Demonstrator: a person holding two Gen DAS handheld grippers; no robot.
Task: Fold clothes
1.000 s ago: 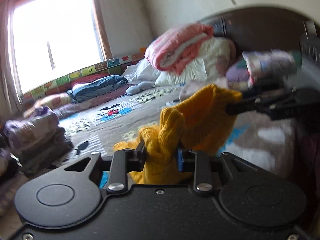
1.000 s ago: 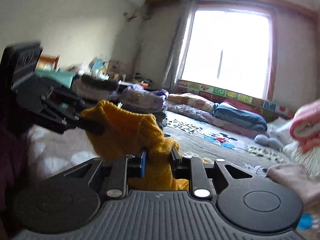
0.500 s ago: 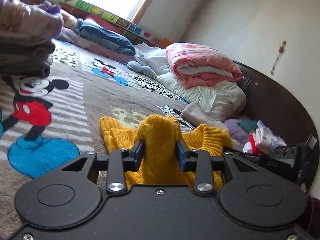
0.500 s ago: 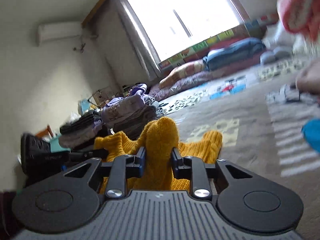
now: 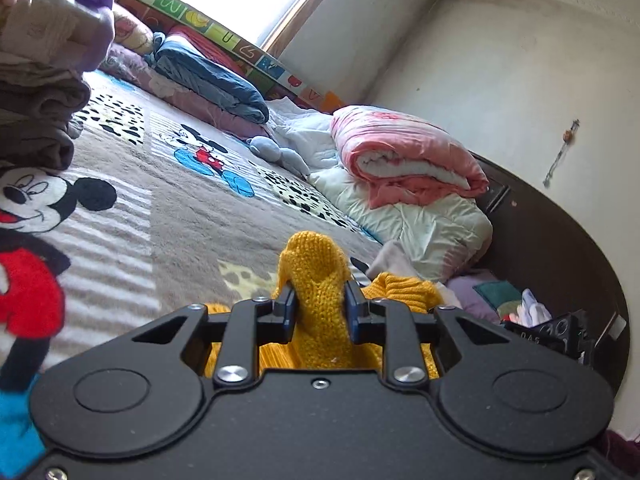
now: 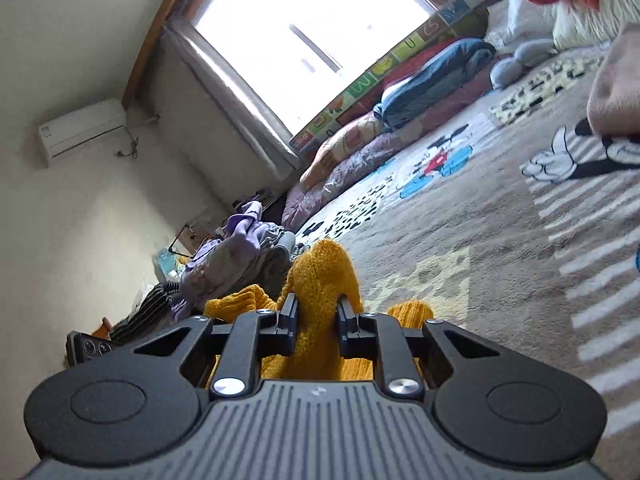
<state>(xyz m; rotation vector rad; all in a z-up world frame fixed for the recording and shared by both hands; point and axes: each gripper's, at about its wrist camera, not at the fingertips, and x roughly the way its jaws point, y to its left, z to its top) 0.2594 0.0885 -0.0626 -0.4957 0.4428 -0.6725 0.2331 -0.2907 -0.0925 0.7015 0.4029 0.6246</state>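
Both my claws pinching the yellow knit sweater [image 5: 316, 276], low center of frame.
My left gripper [image 5: 319, 304] and right gripper [image 6: 317, 312] are clamping bunched ribbed folds; the rest is lying crumpled on the cartoon blanket [image 5: 180, 216].

The left wrist view is taken low over the cartoon-print blanket [image 5: 168, 216], tilted, looking along the left gripper [image 5: 319, 304] toward the pink quilt [image 5: 404, 160] and dark headboard [image 5: 560, 248]. The right wrist view is set equally low and tilted, facing the window [image 6: 304, 36]. The yellow knit sweater [image 6: 320, 280], blanket and blue bedding [image 5: 208, 76] are shared.
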